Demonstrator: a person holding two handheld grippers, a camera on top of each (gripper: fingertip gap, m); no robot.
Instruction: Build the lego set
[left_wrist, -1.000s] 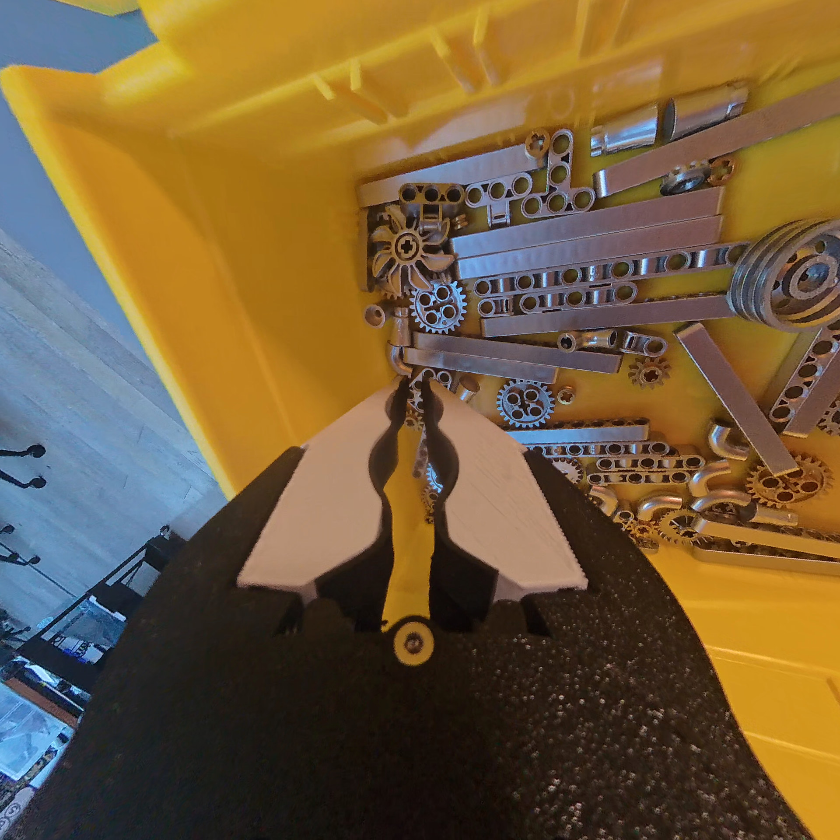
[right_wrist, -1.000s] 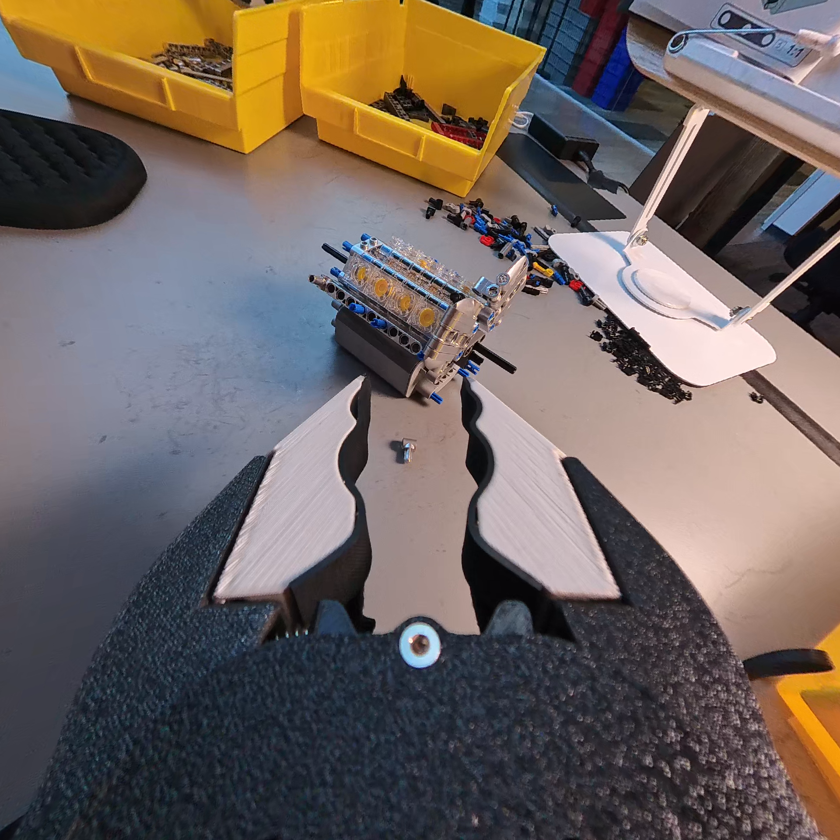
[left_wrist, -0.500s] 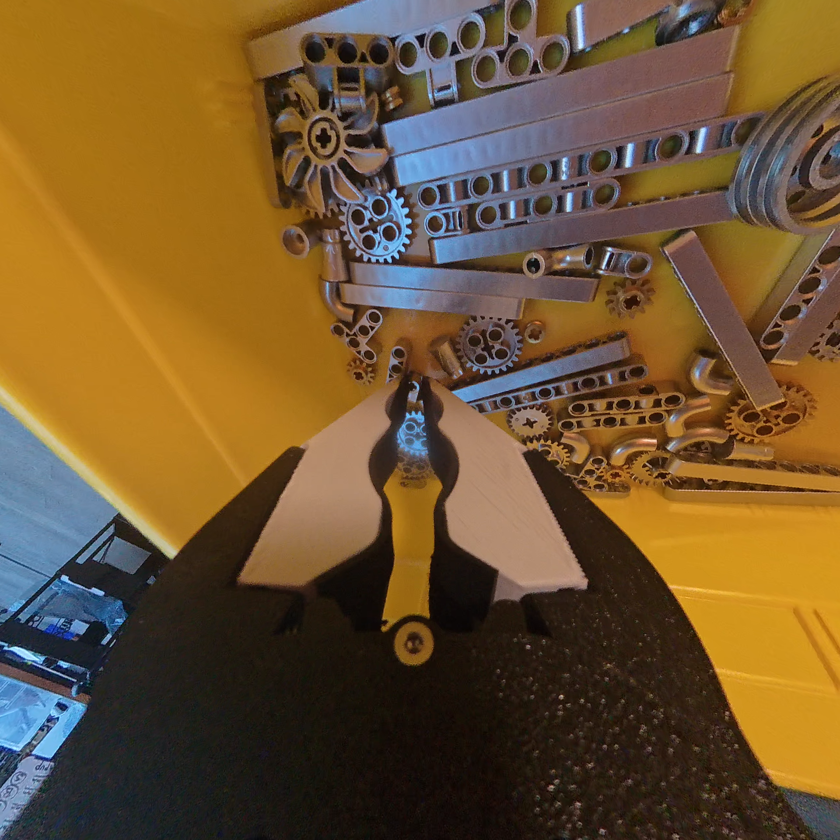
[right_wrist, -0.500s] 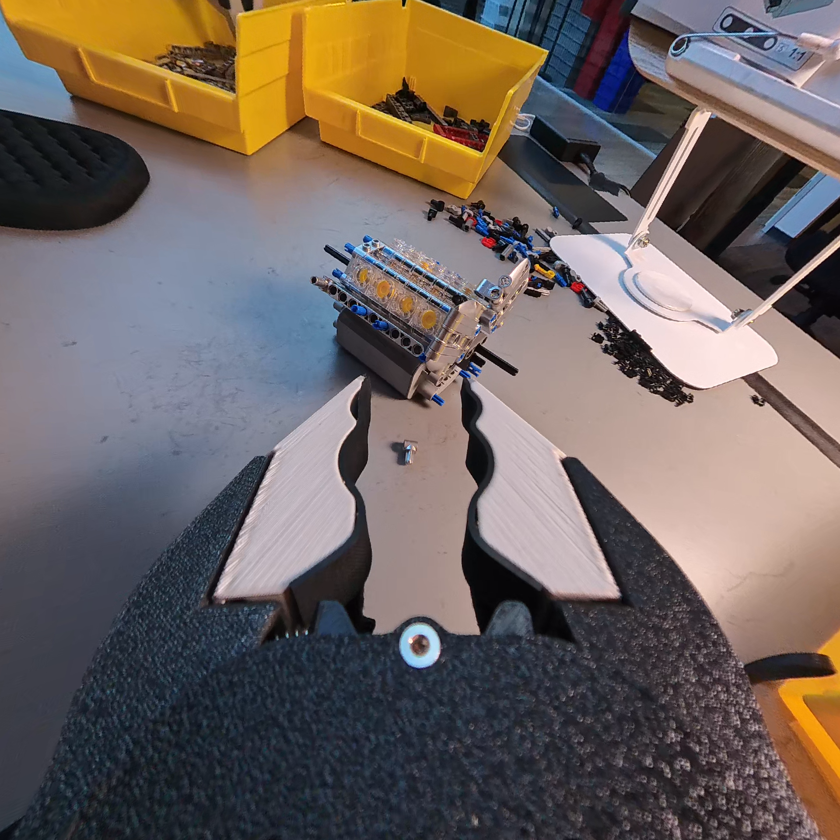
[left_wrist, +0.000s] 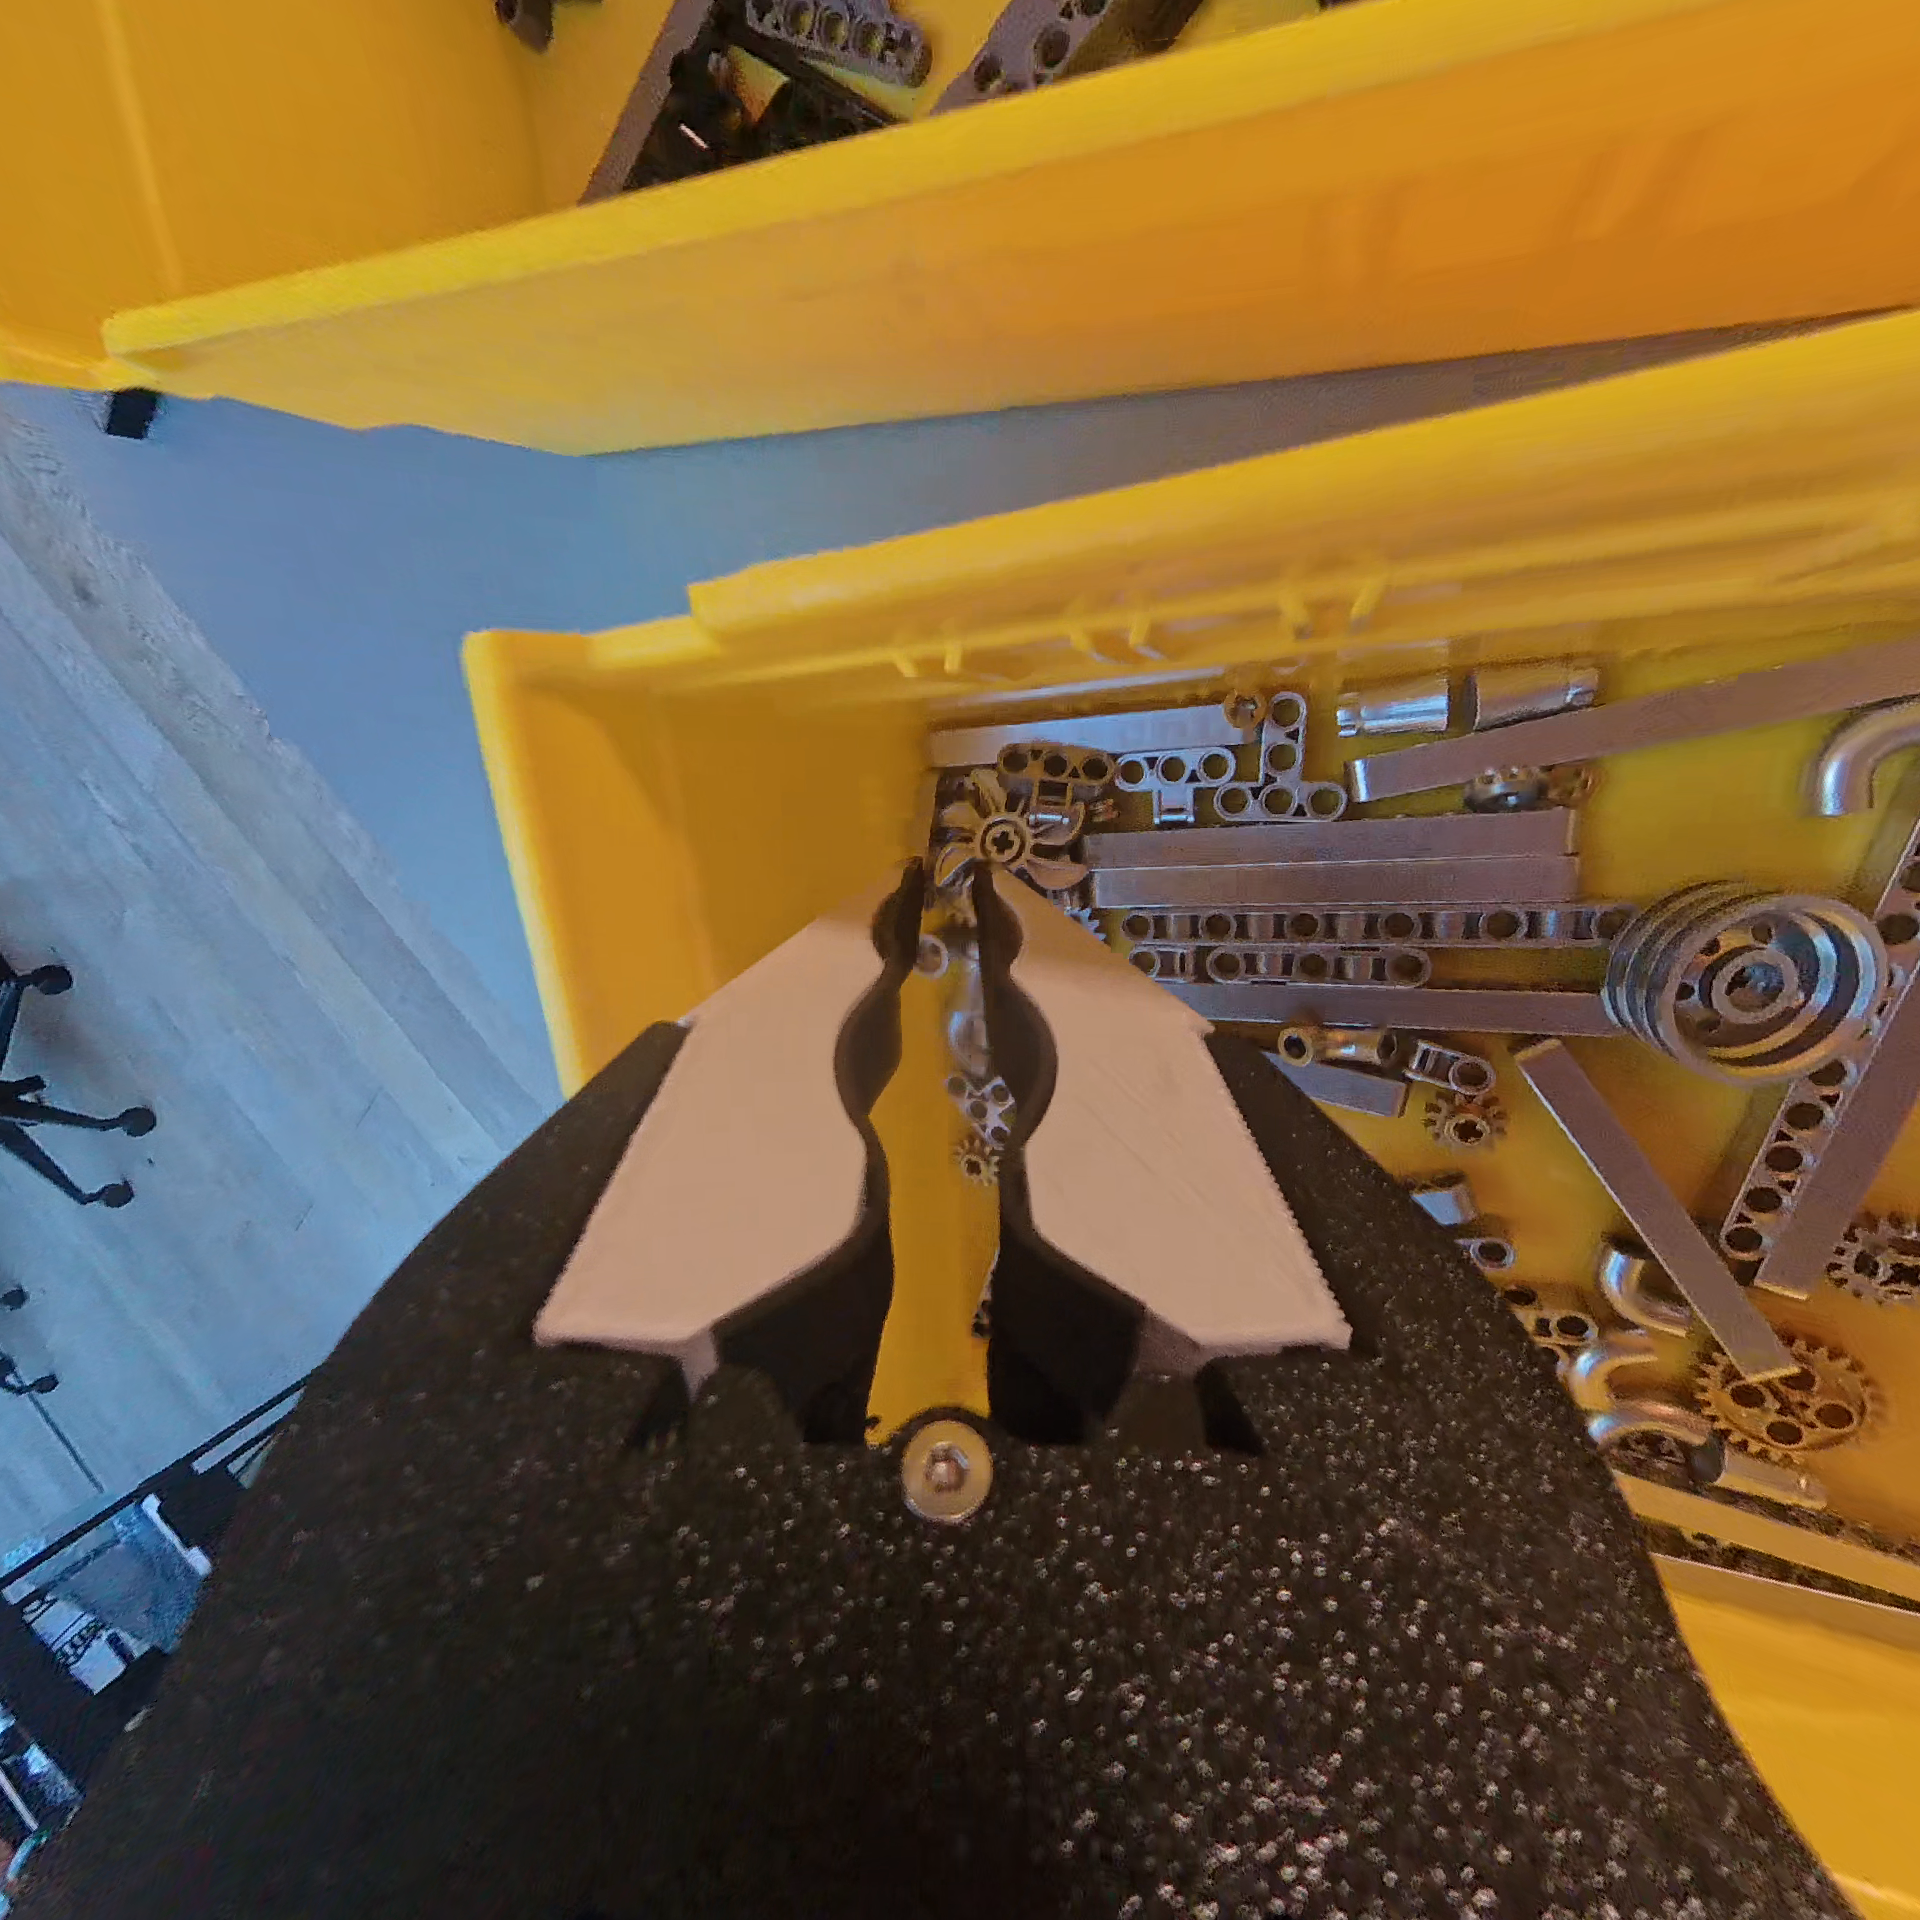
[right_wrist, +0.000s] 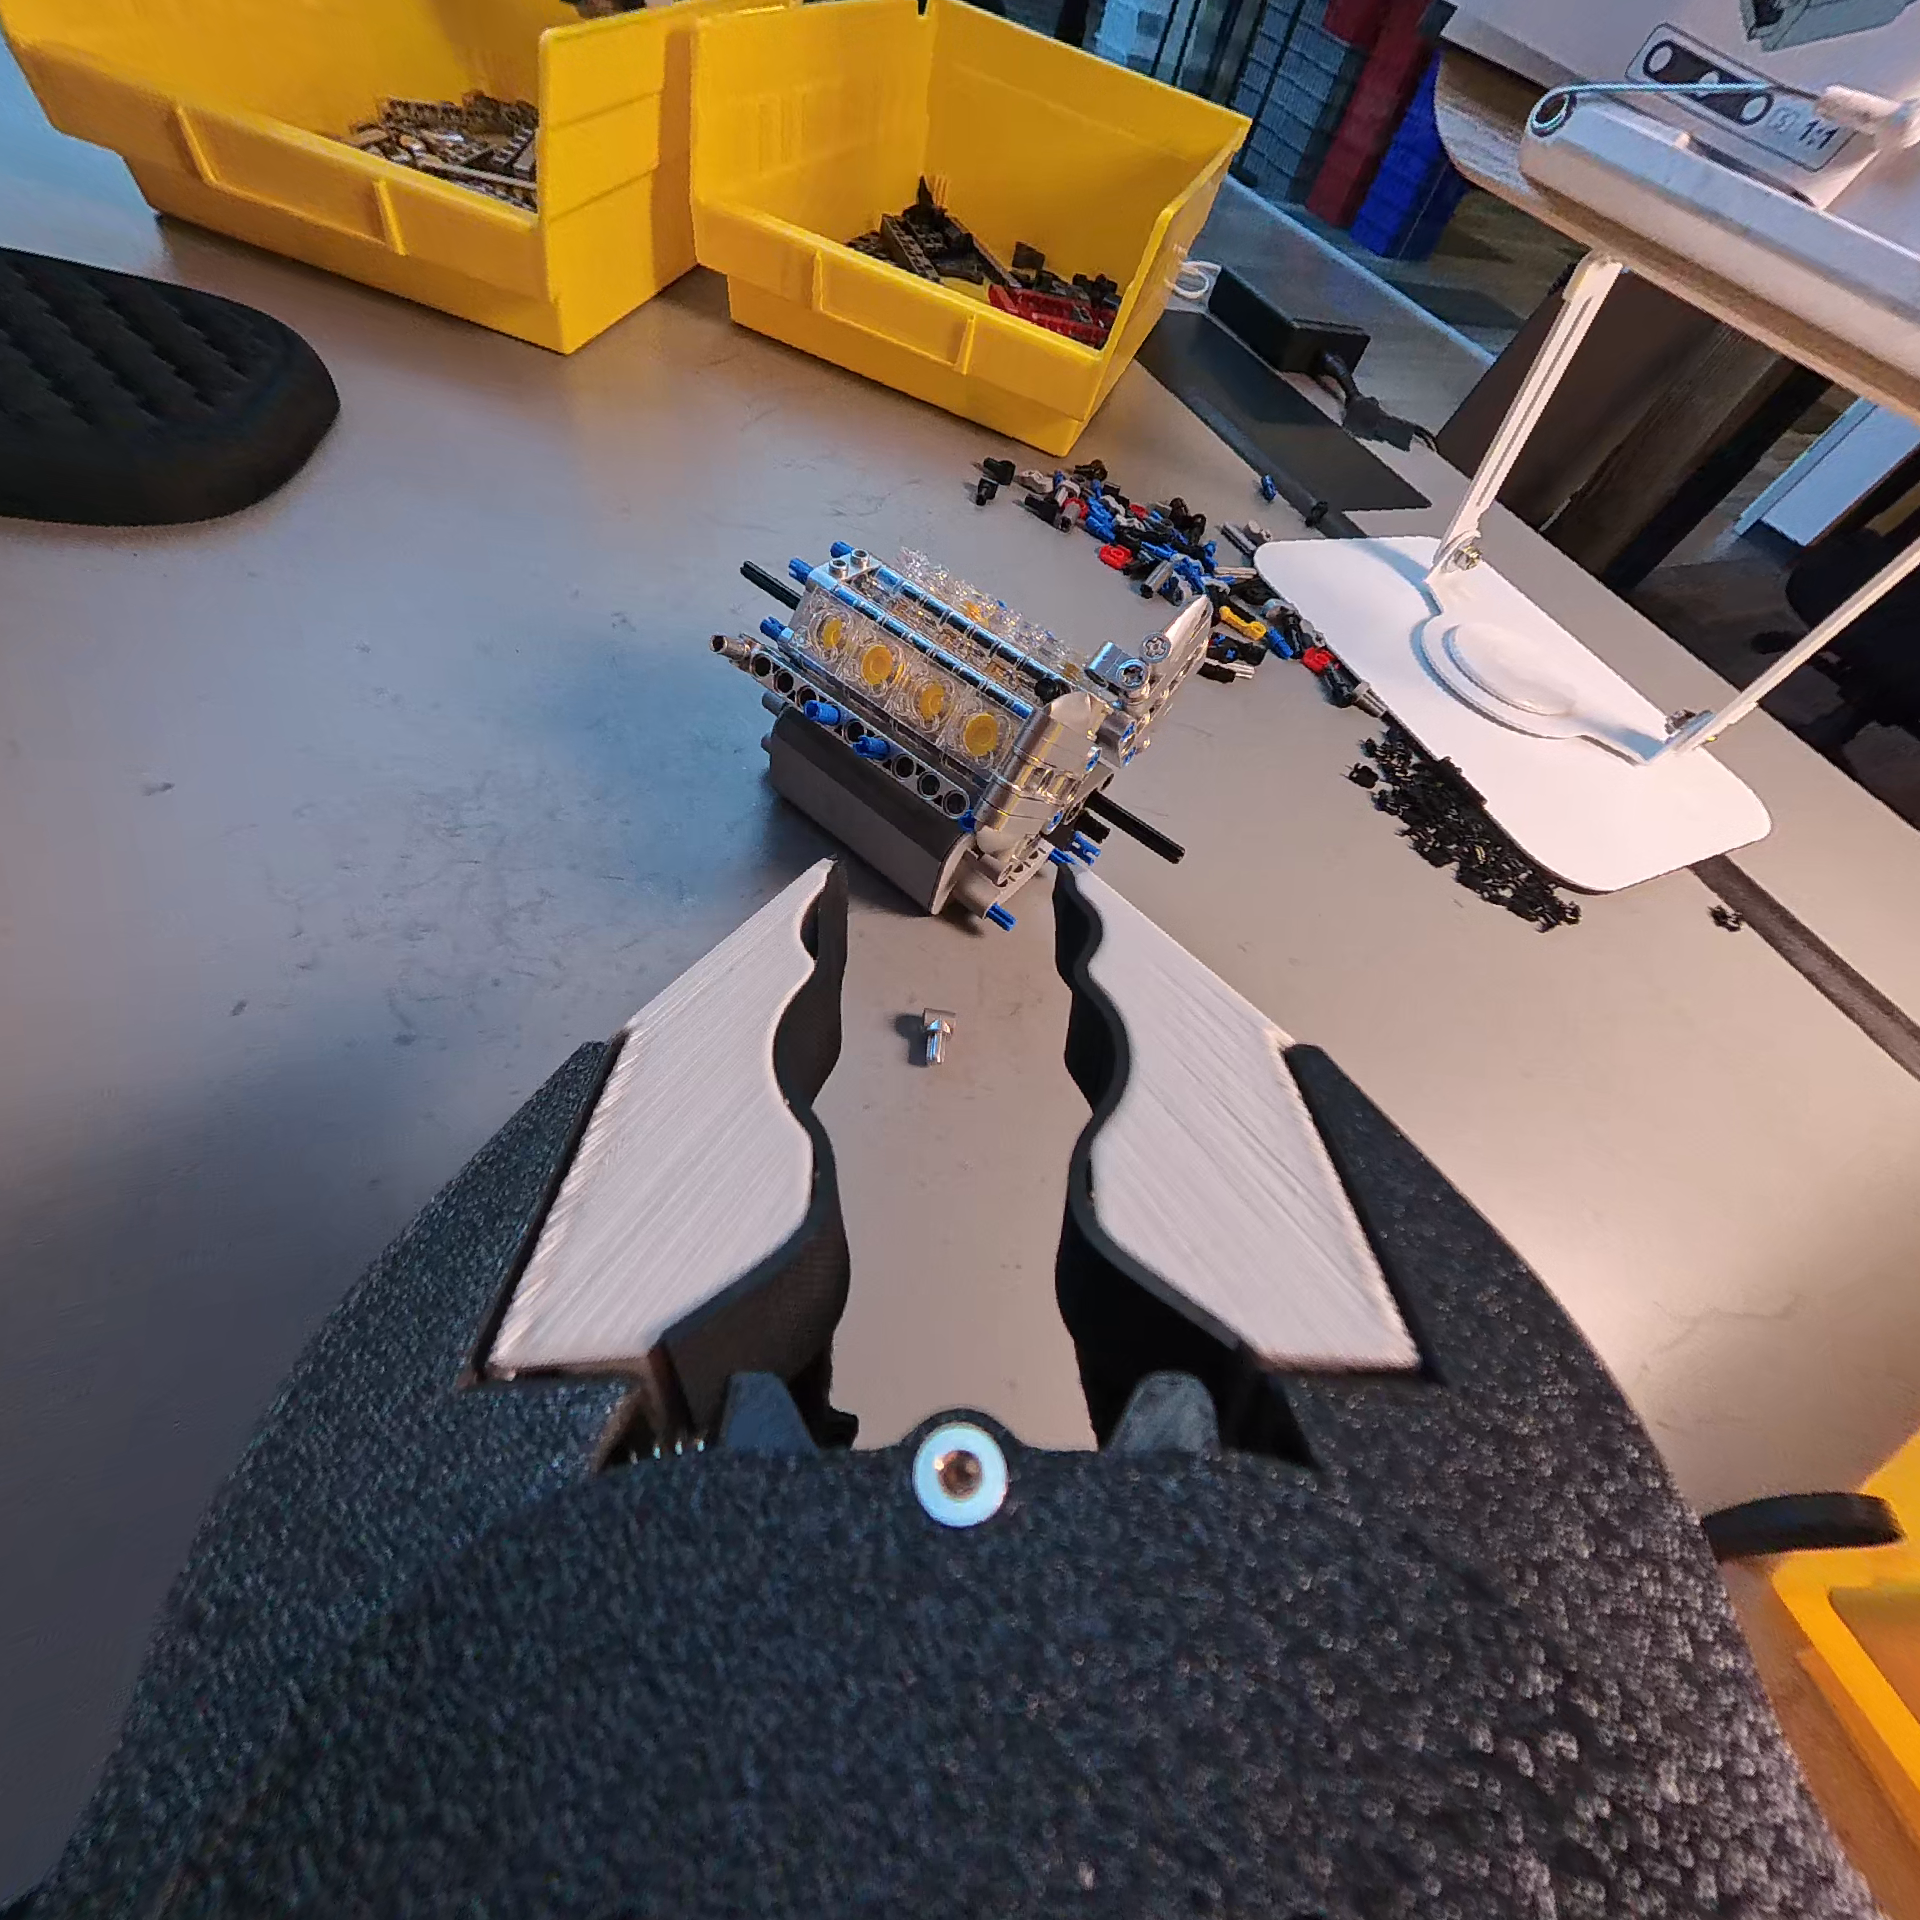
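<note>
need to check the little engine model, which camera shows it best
The right wrist view. The engine model stands whole and sharp on the grey table, just beyond the open right gripper. The left wrist view shows nothing of it, only the yellow bin of silver parts.

Glossy yellow plastic bin, shiny chrome-look parts, smooth matt grey tabletop.
</note>
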